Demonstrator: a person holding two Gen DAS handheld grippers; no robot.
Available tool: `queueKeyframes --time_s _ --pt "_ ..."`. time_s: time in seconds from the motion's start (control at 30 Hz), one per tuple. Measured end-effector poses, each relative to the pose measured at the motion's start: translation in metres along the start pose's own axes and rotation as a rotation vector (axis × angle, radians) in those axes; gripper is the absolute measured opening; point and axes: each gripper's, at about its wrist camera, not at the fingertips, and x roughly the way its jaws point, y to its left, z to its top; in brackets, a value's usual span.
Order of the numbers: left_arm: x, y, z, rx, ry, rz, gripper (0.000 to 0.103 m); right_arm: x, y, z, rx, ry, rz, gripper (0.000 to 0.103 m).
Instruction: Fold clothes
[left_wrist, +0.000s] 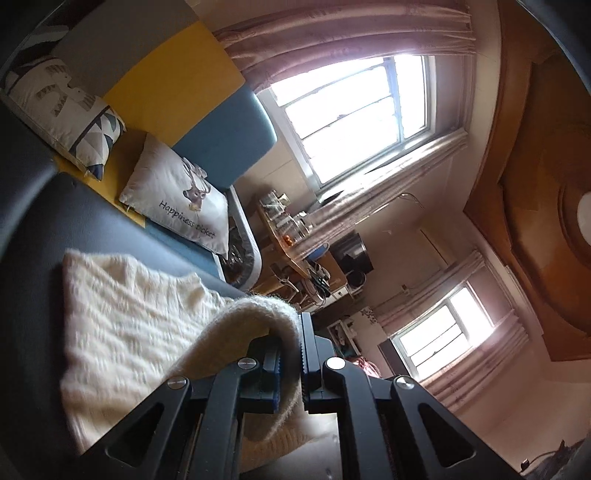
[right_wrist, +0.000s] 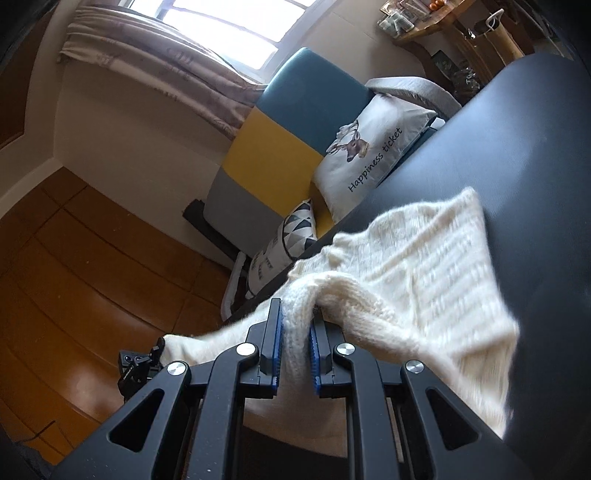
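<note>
A cream knitted sweater (left_wrist: 129, 325) lies spread on a dark table (left_wrist: 55, 229). My left gripper (left_wrist: 291, 336) is shut on a thick folded edge of it, and the knit loops over the left finger and runs down between the blue pads. In the right wrist view the same sweater (right_wrist: 436, 266) stretches across the dark table (right_wrist: 517, 166). My right gripper (right_wrist: 295, 325) is shut on another bunched edge, lifted off the surface. The other gripper (right_wrist: 147, 365) shows at the lower left, holding the far end of the cloth.
A blue, yellow and grey sofa (left_wrist: 177, 88) stands beyond the table with a deer-print cushion (left_wrist: 181, 199) and a patterned cushion (left_wrist: 66, 107). A cluttered wooden desk (left_wrist: 295, 251) and curtained windows (left_wrist: 354, 114) sit further back. Wooden floor (right_wrist: 74, 258) lies beside the table.
</note>
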Motion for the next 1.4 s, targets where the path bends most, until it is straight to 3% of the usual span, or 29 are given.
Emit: queueKeyframes --time_s 0.17,0.3,0.4,0.47,0.6,0.67,0.83,0.97,1.1,1.17,1.4 --pt "0.030 0.027 0.015 -0.030 0.032 0.069 0.006 0.028 -0.013 0.022 0.031 0.018 -0.028 0.013" --pt "0.047 0.056 0.023 -0.079 0.057 0.169 0.006 0.049 -0.037 0.030 0.108 0.058 -0.078 0.019" --pt "0.054 0.077 0.024 -0.126 0.082 0.218 0.007 0.052 -0.048 0.032 0.138 0.074 -0.085 0.039" --pt "0.055 0.085 0.023 -0.144 0.094 0.237 0.009 0.052 -0.052 0.034 0.149 0.083 -0.081 0.057" --pt "0.048 0.093 0.020 -0.176 0.084 0.234 0.019 0.045 -0.049 0.036 0.150 0.098 -0.030 0.068" --pt "0.041 0.095 0.017 -0.199 0.067 0.226 0.020 0.038 -0.042 0.036 0.129 0.111 -0.010 0.081" --pt "0.026 0.093 0.000 -0.186 0.042 0.219 0.020 0.019 -0.006 0.017 -0.049 0.169 -0.007 0.082" --pt "0.030 0.092 -0.017 -0.140 0.115 0.287 0.020 0.038 0.019 -0.007 -0.241 0.318 -0.124 0.082" --pt "0.039 0.094 -0.033 -0.082 0.214 0.393 0.016 0.070 0.014 -0.024 -0.298 0.447 -0.295 0.082" --pt "0.037 0.097 -0.038 -0.088 0.231 0.408 0.007 0.073 0.010 -0.032 -0.298 0.458 -0.303 0.082" --pt "0.013 0.092 -0.065 -0.113 0.264 0.391 0.006 0.046 0.009 -0.056 -0.244 0.488 -0.266 0.082"
